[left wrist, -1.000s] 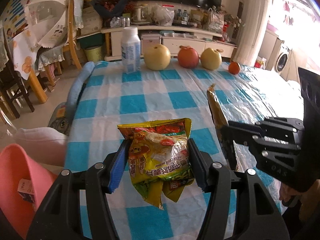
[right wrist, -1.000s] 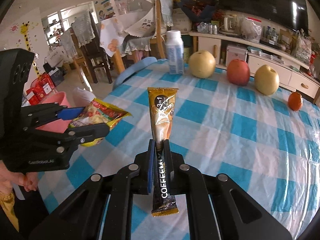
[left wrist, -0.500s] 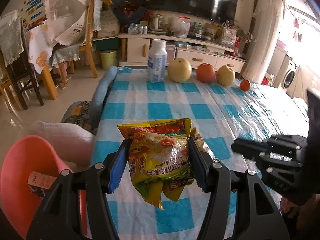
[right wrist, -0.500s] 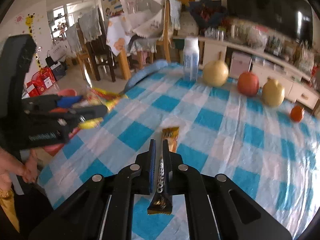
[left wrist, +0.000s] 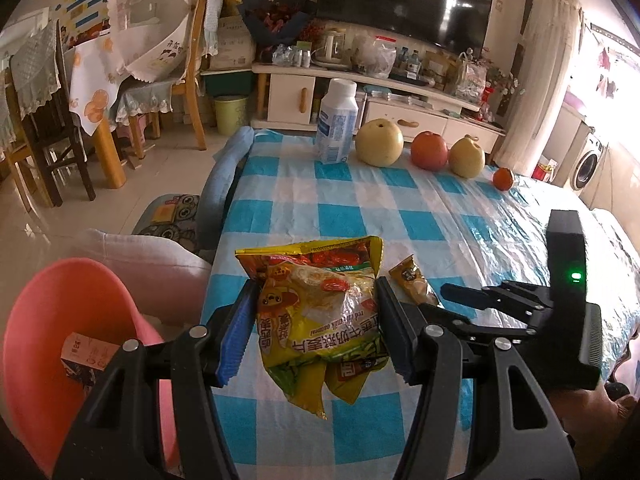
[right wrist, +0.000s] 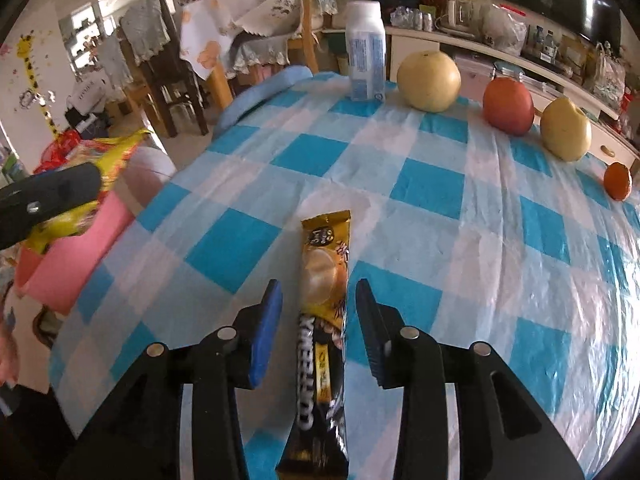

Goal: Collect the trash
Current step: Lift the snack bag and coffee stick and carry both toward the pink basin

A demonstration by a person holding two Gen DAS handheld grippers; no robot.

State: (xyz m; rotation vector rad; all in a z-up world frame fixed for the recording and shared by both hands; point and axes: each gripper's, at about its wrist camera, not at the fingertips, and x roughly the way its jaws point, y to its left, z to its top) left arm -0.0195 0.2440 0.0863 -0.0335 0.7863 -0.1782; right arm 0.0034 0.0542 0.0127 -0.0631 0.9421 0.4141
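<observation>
Left wrist view: left gripper (left wrist: pixel 316 324) about half open, both pads clamped on a yellow snack bag (left wrist: pixel 320 316), held clear above the checked tablecloth (left wrist: pixel 360 200). Pink bin (left wrist: pixel 52 320) low at the left beside the table edge, a small carton (left wrist: pixel 86 356) inside it. Right gripper (left wrist: pixel 452 300) comes in from the right, tips just by a coffee sachet (left wrist: pixel 410 284) lying on the cloth. Far edge of the table: white bottle (left wrist: pixel 337 122), two pears (left wrist: pixel 379 142), an apple (left wrist: pixel 429 151), a small orange (left wrist: pixel 503 179).

Right wrist view: right gripper (right wrist: pixel 318 320) jaws opening; the coffee sachet (right wrist: pixel 324 280) lies flat on the tablecloth (right wrist: pixel 440 184) between them, neither pad touching it. It points away towards the fruit. Left gripper (right wrist: pixel 48 192) at the left edge with the snack bag (right wrist: pixel 100 156), over the pink bin (right wrist: pixel 76 248). Gripper tilts down at the table.
</observation>
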